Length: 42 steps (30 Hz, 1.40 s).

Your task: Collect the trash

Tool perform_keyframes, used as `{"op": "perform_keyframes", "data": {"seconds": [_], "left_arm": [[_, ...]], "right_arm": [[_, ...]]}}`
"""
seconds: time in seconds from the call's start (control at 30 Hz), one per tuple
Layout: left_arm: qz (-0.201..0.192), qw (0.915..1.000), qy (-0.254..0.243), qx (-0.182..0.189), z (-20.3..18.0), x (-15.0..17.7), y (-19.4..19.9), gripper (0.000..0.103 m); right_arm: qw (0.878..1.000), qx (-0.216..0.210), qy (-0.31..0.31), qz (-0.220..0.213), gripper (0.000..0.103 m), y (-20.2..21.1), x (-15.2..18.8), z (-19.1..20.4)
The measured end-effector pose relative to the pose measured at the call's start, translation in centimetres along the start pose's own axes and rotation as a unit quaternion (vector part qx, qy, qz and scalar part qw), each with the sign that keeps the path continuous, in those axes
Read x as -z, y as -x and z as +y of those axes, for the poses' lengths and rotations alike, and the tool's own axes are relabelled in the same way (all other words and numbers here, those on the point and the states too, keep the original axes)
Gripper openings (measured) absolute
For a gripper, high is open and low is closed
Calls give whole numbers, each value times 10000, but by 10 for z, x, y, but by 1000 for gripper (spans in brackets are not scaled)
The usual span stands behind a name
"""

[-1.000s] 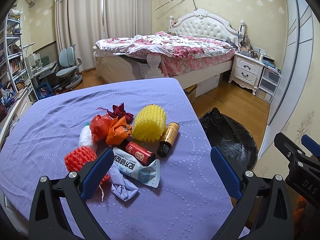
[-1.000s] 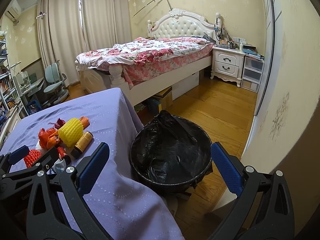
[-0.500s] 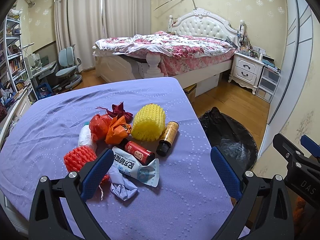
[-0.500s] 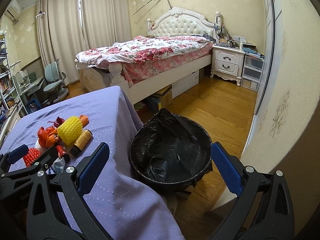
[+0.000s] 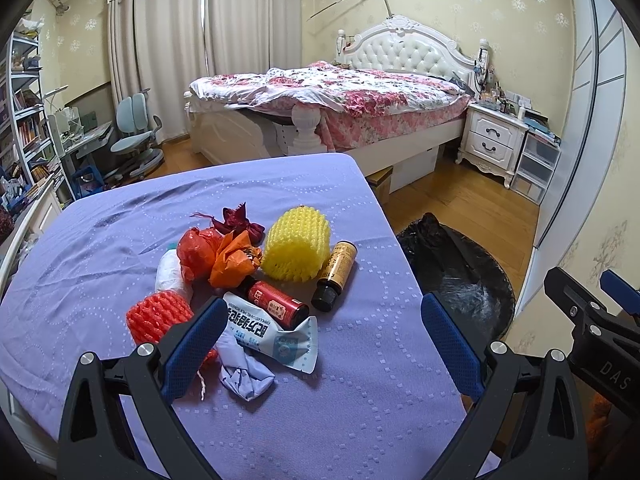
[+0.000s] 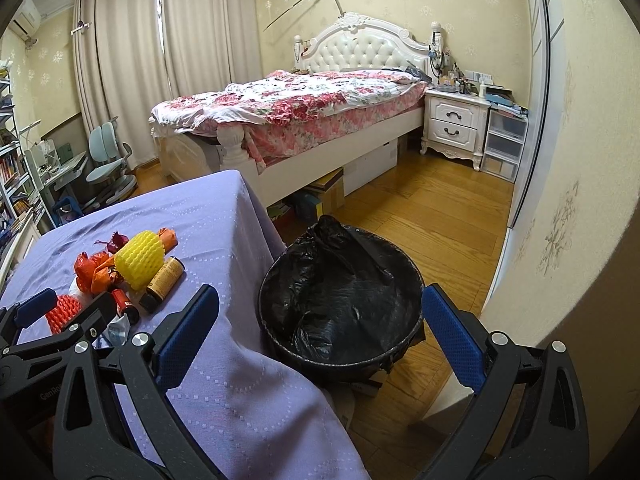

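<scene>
left gripper: the left gripper [image 5: 324, 322] hangs over the near part of the table [image 5: 120, 240], jaws spread wide with nothing between them. Looks lined up on the trash heap, so I'd guess it's picking a first target.

red foam net: red foam net [image 5: 158, 318] is the leftmost bit of the pile, just beside the left finger, toward the near left edge of the table. Squishy, probably an easy pinch.

white wad: a white wad [image 5: 172, 274] sits behind it, touching the orange bags [image 5: 218, 256], which are scrunched up mid-pile. A dark red wrapper [image 5: 240, 220] lies on the far side.

wipes packet: the flat wipes packet [image 5: 266, 334] lies nearest the gripper, on top of a crumpled purple-grey wad [image 5: 244, 374]. It's so flat that I reckon it's the hardest to grab.

red bottle: small red bottle [image 5: 276, 304] lies on its side, resting on the packet's far end.

yellow foam net: yellow foam net [image 5: 298, 246] is the biggest thing, middle of the table.

brown bottle: brown bottle [image 5: 336, 274] lies on its side touching the yellow net, cap pointing to the near edge. Could roll if nudged.

bin: black-lined bin [image 6: 340, 292] stands on the floor, tucked right against the table's right edge, presumably so stuff can be dropped straight in. Looks empty from here.

right gripper: the right gripper [image 6: 320, 324] is parked over the bin and the table's right edge, jaws also wide apart and empty.

progress: nothing binned yet, I'd say; everything's on the table.
</scene>
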<state>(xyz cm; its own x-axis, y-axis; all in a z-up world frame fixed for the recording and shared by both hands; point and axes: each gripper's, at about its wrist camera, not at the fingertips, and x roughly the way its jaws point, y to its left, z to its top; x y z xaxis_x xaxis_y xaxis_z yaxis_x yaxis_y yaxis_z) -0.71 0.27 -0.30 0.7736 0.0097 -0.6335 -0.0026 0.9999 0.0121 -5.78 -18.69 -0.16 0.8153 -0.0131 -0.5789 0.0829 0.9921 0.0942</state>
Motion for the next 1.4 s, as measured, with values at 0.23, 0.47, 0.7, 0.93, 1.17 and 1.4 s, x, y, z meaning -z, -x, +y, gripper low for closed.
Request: {"op": "perform_keyframes", "data": {"seconds": [0.23,0.47,0.7,0.93,1.17,1.4], "left_arm": [[5,10000,3,-2,0,0,0,97],[23,10000,-12,-2,-1,7,-4,97],[143,9999,-20,18,2,12,-9,96],[299,9996,6,5,26,19,-11,87],[368,9988,255,-174,64,26,-3,78],[426,9965,520,-503,102,34,1,78]], "right_arm": [[10000,4,-4,8,99,0,1,0],[10000,0,-10,36,99,0,6,-1],[9999,-30,-52,142,99,-3,15,-4],[9996,-111,57,243,99,-1,19,5],[9982,-308,129,501,76,-3,16,21],[9957,-550,334,665,67,-7,13,44]]}}
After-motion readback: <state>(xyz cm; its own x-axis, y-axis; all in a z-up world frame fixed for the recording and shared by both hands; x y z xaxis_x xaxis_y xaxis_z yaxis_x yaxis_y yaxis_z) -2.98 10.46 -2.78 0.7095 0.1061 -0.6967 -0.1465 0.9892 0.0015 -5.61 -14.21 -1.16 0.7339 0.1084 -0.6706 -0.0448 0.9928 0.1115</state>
